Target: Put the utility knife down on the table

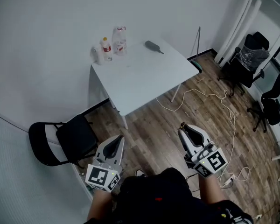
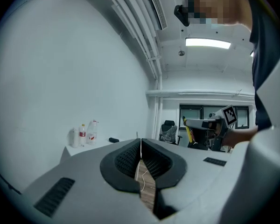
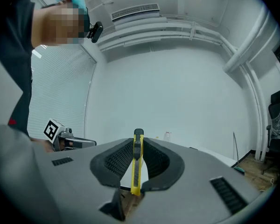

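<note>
Yellow utility knife (image 3: pixel 136 167) clamped in right gripper (image 1: pixel 186 128); left gripper (image 2: pixel 141 146) closed, empty; three bottles (image 1: pixel 106 49) on one table (image 1: pixel 144 78).

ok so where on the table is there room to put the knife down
Most of the white table is bare: the whole near half along its front edges, and the right corner, this side of the dark object. It is crowded only at the far left corner, where the bottles stand together.
</note>
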